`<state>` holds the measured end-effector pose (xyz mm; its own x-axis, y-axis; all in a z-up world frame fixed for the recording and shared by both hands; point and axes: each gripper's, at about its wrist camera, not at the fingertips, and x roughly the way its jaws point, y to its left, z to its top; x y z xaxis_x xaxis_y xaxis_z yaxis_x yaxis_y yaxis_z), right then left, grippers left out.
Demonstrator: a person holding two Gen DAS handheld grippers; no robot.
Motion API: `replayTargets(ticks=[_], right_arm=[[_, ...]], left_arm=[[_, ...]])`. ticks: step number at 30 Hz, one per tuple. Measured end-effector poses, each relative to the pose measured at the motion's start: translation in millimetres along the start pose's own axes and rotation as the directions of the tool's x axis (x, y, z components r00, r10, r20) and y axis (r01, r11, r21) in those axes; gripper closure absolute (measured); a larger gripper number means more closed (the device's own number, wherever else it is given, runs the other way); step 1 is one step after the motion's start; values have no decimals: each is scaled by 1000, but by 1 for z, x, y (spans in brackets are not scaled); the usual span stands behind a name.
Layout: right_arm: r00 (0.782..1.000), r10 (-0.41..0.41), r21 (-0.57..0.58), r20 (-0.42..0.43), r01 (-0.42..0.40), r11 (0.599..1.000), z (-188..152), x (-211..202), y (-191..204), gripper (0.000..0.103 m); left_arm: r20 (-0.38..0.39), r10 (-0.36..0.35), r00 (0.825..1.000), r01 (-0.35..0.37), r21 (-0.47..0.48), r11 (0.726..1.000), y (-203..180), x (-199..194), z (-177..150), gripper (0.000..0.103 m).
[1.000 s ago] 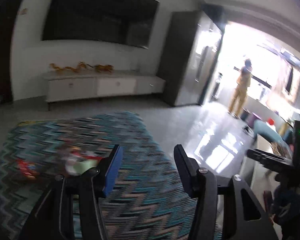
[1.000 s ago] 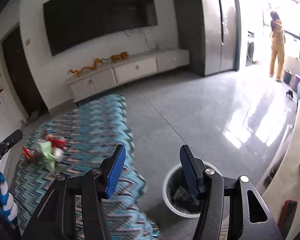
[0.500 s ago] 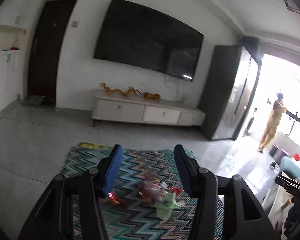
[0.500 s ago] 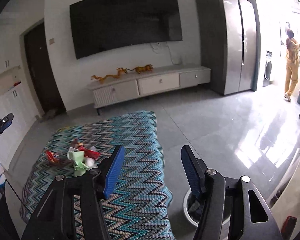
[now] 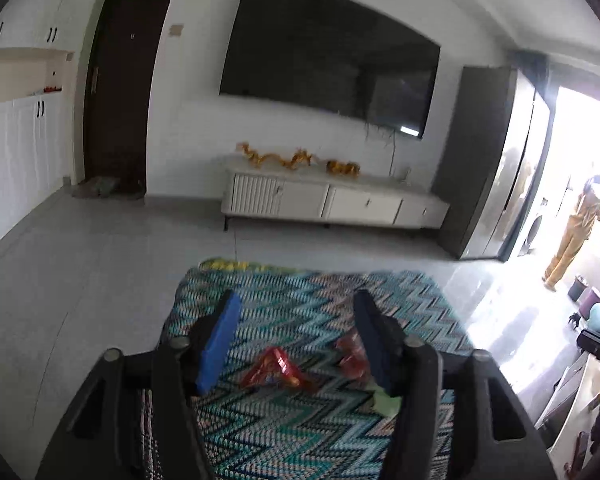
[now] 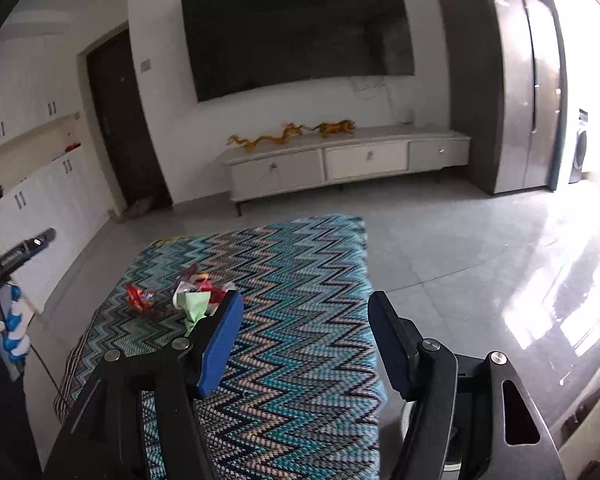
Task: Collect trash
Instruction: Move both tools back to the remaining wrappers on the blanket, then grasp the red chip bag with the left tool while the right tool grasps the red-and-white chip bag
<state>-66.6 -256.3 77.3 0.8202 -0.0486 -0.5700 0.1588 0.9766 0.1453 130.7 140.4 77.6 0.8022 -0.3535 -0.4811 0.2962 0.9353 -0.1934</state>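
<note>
A small heap of trash lies on a blue zigzag rug [image 5: 300, 292]. In the left wrist view a red wrapper [image 5: 274, 368] sits just beyond and between the fingers of my left gripper [image 5: 296, 300]. A second red wrapper [image 5: 350, 354] and a green paper [image 5: 388, 400] lie partly behind its right finger. The left jaws are opening with nothing between them. In the right wrist view the heap lies to the left: a red wrapper [image 6: 140, 296], a green paper [image 6: 194, 306] and more wrappers [image 6: 198, 280]. My right gripper [image 6: 306, 300] hovers over the rug [image 6: 300, 248], jaws opening, empty.
A white TV cabinet [image 5: 332, 200] with golden figures stands under a wall TV [image 5: 328, 56]. A dark door [image 5: 116, 88] and white cupboards [image 5: 16, 144] are on the left, a tall grey cabinet [image 6: 508, 80] on the right. A person in yellow [image 5: 572, 232] stands in the bright doorway. A gloved hand [image 6: 0, 328] shows at the left edge.
Both views swung left from the shiny floor onto the rug and TV wall. The trash now lies right ahead of the left gripper. The white bin slid out of sight beneath the right gripper.
</note>
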Motion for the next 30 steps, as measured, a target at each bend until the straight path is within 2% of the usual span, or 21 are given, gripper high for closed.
replayTargets(ticks=[6,13,17,22,28,30], right_arm=[[990,95,-49,-99,-101,994,-8,63,28,37],[956,192,-121,-223,-223,967,-17,142,76,37],[961,142,-211,-239,-194,958,-16,174,94,37],[954,91,-285,-285,-175,942,-17,218,99,38],[937,145,-336,-317,-255,907,-19,260,112,38],[938,153,-353,-312,-264,898,-21,266,117,42]], left_arm=[[-108,20,994,-21,-11,1000,12,60,-32,38],[-222,33,975,-33,4,999,11,124,-67,38],[-247,30,969,-33,-8,999,14,145,-77,38],[-273,34,962,-39,-12,999,17,165,-89,38],[-288,38,957,-46,-19,999,22,178,-101,39],[-294,24,955,-33,-26,999,23,180,-103,39]])
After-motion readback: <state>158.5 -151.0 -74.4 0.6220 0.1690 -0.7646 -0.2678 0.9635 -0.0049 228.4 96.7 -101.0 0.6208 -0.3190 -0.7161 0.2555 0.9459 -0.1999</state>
